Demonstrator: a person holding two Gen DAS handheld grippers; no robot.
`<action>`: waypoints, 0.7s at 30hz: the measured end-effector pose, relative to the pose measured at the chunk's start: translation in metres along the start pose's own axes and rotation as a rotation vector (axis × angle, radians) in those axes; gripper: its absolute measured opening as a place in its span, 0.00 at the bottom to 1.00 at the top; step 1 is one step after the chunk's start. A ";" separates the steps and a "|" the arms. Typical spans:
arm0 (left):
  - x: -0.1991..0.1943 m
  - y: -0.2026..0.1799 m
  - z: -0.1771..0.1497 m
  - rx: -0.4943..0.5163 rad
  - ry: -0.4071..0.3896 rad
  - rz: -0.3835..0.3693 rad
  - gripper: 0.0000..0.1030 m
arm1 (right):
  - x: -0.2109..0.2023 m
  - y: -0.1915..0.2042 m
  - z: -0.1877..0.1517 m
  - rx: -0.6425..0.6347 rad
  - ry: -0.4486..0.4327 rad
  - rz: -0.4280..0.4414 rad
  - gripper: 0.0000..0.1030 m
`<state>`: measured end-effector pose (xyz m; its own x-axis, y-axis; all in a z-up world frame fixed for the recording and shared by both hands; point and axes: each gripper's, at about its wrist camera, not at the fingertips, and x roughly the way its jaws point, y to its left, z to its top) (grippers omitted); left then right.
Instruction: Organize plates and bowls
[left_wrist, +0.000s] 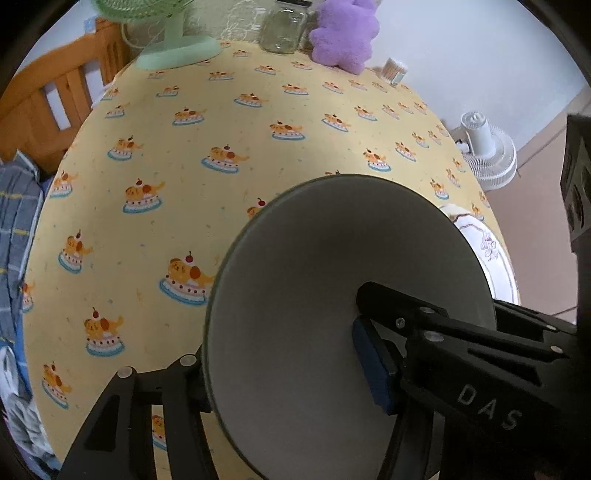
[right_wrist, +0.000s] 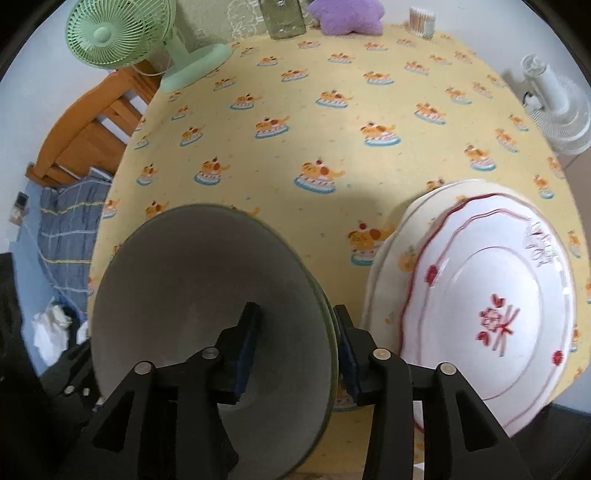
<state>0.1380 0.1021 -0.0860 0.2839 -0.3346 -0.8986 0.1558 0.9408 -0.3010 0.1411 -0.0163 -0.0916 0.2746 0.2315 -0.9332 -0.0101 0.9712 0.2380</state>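
A grey-white bowl with a dark green rim (left_wrist: 314, 295) is held above the yellow cake-print tablecloth. My left gripper (left_wrist: 280, 365) is shut on its wall, one finger inside, one outside. In the right wrist view the same kind of bowl (right_wrist: 192, 288) is pinched by my right gripper (right_wrist: 295, 354), shut on its right wall. To the right lies a stack of white plates (right_wrist: 498, 295), the top one with red trim and a red flower pattern. Its edge shows in the left wrist view (left_wrist: 491, 254).
At the table's far edge stand a green desk fan (right_wrist: 122, 37), a glass jar (right_wrist: 282, 18), a purple plush (right_wrist: 347, 16) and a cotton-swab box (right_wrist: 421, 22). A white fan (right_wrist: 561, 110) stands beyond the right edge. A wooden bed frame (right_wrist: 85, 125) is at the left.
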 end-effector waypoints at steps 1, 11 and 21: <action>0.000 0.000 0.000 0.000 -0.004 -0.001 0.58 | 0.001 0.000 0.001 0.000 -0.002 0.005 0.45; -0.007 -0.001 -0.002 0.003 0.001 0.012 0.57 | -0.002 0.003 -0.002 -0.013 -0.015 0.002 0.46; -0.039 0.002 0.001 0.058 -0.035 0.000 0.57 | -0.028 0.021 -0.007 0.015 -0.057 -0.006 0.45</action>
<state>0.1279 0.1173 -0.0513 0.3163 -0.3375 -0.8866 0.2102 0.9363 -0.2815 0.1267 -0.0020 -0.0628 0.3291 0.2221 -0.9178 0.0061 0.9714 0.2372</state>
